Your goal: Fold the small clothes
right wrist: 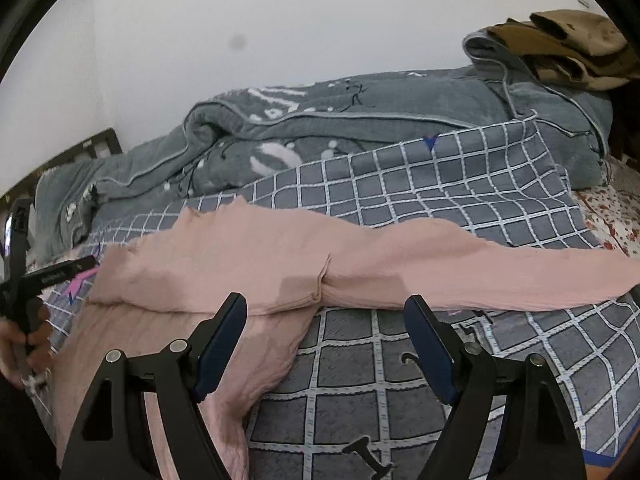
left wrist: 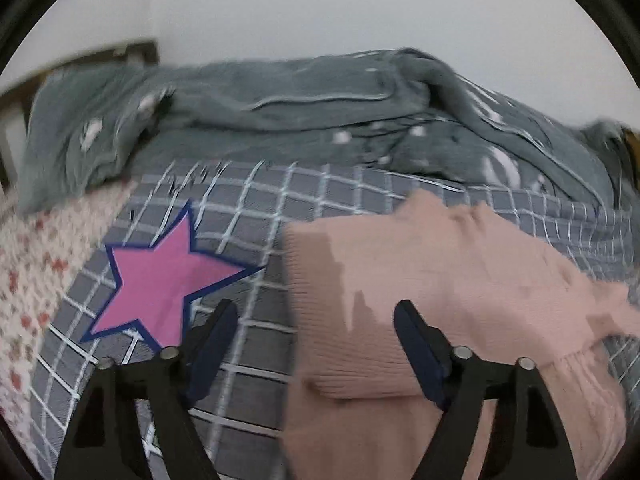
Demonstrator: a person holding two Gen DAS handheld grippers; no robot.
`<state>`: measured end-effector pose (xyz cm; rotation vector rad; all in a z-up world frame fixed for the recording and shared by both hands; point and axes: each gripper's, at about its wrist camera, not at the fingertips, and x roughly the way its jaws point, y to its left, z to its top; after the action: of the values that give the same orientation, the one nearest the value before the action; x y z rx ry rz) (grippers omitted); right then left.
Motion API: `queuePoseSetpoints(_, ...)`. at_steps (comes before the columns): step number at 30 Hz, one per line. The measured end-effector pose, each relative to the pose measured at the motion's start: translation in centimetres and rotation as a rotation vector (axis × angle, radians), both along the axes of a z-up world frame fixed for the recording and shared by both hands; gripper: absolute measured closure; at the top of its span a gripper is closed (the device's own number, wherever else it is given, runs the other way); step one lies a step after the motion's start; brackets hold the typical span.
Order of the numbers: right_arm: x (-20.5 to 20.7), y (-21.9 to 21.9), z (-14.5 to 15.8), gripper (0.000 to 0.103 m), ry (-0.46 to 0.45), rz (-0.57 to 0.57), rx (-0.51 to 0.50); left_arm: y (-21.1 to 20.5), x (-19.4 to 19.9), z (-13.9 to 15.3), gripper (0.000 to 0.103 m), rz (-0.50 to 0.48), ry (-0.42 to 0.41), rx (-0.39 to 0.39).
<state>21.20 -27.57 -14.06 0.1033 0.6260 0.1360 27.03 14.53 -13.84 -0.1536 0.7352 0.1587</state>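
One pink knitted garment (right wrist: 240, 256) was seen spread on the grey checked sheet (right wrist: 440, 184), part of it already folded over and a sleeve stretched out to the right. A fold in progress was judged; next, that sleeve would need gripping and carrying inward. The left gripper (left wrist: 316, 316) and the right gripper (right wrist: 326, 312) were held with fingers apart, nothing clamped. One rumpled grey quilt (right wrist: 360, 112) lay behind; the left view was blurred, perhaps by motion.
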Motion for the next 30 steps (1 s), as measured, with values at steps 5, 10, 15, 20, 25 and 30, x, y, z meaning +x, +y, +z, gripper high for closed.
queuePoseSetpoints(5, 1.0, -0.2, -1.1, 0.022, 0.039, -0.022, 0.0, 2.6, 3.0, -1.8, 0.038, -0.017, 0.034, -0.15)
queuePoseSetpoints(10, 1.8, -0.3, -1.8, 0.023, 0.073, -0.031, -0.006, 2.6, 4.9, -3.2, 0.089, -0.012, 0.039, -0.144)
queuePoseSetpoints(15, 1.2, -0.9, -1.2, 0.024, 0.064, -0.055, -0.023, 2.2, 4.0, -3.5, 0.088, 0.026, 0.014, -0.044)
queuePoseSetpoints(20, -0.1, -2.3, 1.0, 0.024, 0.006, -0.092, -0.032, 1.2, 4.4, -4.1, 0.057, 0.059, 0.042, 0.067)
queuePoseSetpoints(25, -1.4, -6.3, 3.1, 0.032, -0.011, -0.177, -0.038, 0.8, 4.5, -4.2, 0.039, 0.079, 0.066, 0.128)
queuePoseSetpoints(30, -2.9, -12.7, 3.6, 0.051, 0.005, -0.241, -0.042, 0.7, 4.6, -4.2, 0.031, 0.074, 0.064, 0.138)
